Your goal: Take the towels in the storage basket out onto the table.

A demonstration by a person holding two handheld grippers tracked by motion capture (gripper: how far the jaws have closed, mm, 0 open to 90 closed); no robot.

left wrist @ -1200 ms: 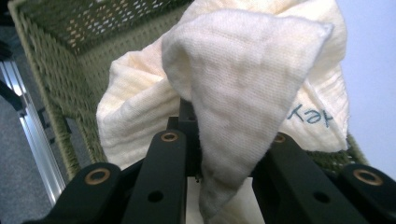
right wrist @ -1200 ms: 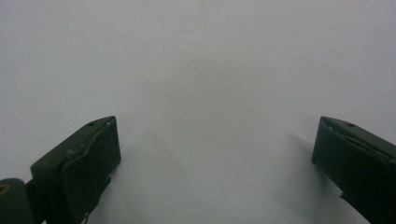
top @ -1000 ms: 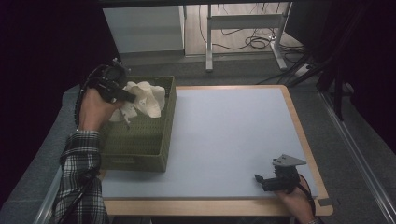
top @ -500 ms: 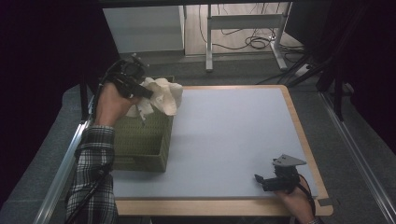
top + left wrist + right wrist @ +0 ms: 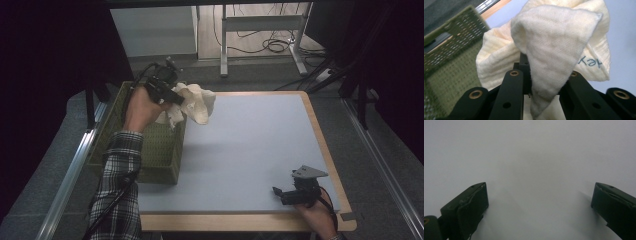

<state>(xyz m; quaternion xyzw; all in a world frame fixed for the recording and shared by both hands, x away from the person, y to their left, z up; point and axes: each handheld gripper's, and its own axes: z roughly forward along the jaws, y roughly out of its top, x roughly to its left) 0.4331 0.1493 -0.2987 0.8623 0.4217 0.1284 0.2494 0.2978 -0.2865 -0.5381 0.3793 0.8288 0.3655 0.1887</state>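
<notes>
Cloth (image 5: 197,102) hangs pinched in the left gripper (image 5: 172,97), over the basket's (image 5: 150,150) right rim.

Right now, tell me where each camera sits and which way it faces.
High view: fixed above the person's side, looking forward and down on the table; both forearms enter from below.
Left gripper view: rides the left gripper, looking along its black jaws, clamped on the cream cloth, beside the green basket.
Right gripper view: rides the right gripper, open jaws facing bare tabletop.
Shared: high and left gripper views both show cloth and basket.

Left gripper (image 5: 541,82) clamps cream cloth (image 5: 549,50) — green basket (image 5: 451,55) beside.
</notes>
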